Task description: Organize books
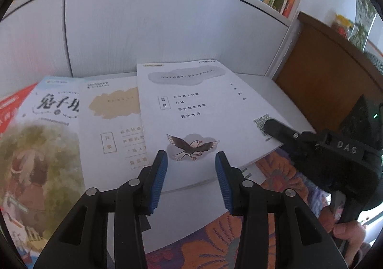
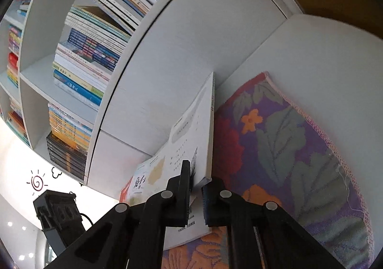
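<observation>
The right gripper [image 2: 196,187] pinches only the four-o'clock corner of the thin white eagle-printed book [image 1: 203,111] lying topmost on the spread, so it may sag and slip out, while the left gripper [image 1: 191,161] hovers wide apart, empty.

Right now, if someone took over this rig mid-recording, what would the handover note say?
Left gripper: open, empty, hovering above the near edge of the eagle book.
Right gripper: shut on the eagle book's right edge, lifting that side.
Books: eagle book overlaps a white book with a tan patch; a blue-cover book and a red one fan out to the left, all on the floral cloth below the bookshelf.
Done: nothing shelved or stacked.
Left: gather all four.
</observation>
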Demonstrator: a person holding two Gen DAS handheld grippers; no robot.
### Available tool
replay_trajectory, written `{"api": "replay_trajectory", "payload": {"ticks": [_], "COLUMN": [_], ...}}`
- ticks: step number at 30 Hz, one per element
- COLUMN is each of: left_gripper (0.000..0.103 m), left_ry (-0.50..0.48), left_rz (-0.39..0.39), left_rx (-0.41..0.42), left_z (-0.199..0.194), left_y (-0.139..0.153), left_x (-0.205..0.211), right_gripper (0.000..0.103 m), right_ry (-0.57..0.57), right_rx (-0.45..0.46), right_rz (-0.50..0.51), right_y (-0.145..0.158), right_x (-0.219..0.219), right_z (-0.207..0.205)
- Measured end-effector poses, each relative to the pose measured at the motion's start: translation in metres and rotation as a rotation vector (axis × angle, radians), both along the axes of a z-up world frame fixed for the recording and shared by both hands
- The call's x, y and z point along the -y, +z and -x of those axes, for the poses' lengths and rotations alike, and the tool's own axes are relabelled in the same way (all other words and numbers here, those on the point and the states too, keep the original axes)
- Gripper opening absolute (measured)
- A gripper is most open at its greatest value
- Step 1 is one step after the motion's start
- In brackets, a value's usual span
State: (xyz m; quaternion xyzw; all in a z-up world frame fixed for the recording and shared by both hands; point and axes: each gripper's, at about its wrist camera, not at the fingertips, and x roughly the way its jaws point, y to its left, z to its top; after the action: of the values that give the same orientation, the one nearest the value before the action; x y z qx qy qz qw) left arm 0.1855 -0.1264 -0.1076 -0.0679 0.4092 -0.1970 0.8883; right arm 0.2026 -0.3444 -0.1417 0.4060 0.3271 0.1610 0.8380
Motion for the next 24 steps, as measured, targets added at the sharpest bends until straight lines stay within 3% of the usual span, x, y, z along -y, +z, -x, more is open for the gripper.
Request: {"api": "replay_trajectory", "payload": {"ticks": [6, 24], "left_gripper": [0.041, 0.041], "left_ry": [0.010, 0.003], "left_rz": [0.091, 0.071], "left_rx": [-0.024, -0.017], "left_z": [-0.004, -0.004], "left_y": [-0.003, -0.004], "left_x": [-0.010, -0.005], "right_gripper": [0.010, 0.010], "right_ry": [0.016, 0.027], "right_rx": [-0.068, -0.061], "right_rz": [-0.112, -0.143], "right_y": [-0.019, -0.020], "right_x": [0.009, 0.012], "right_z": [-0.007, -0.004]}}
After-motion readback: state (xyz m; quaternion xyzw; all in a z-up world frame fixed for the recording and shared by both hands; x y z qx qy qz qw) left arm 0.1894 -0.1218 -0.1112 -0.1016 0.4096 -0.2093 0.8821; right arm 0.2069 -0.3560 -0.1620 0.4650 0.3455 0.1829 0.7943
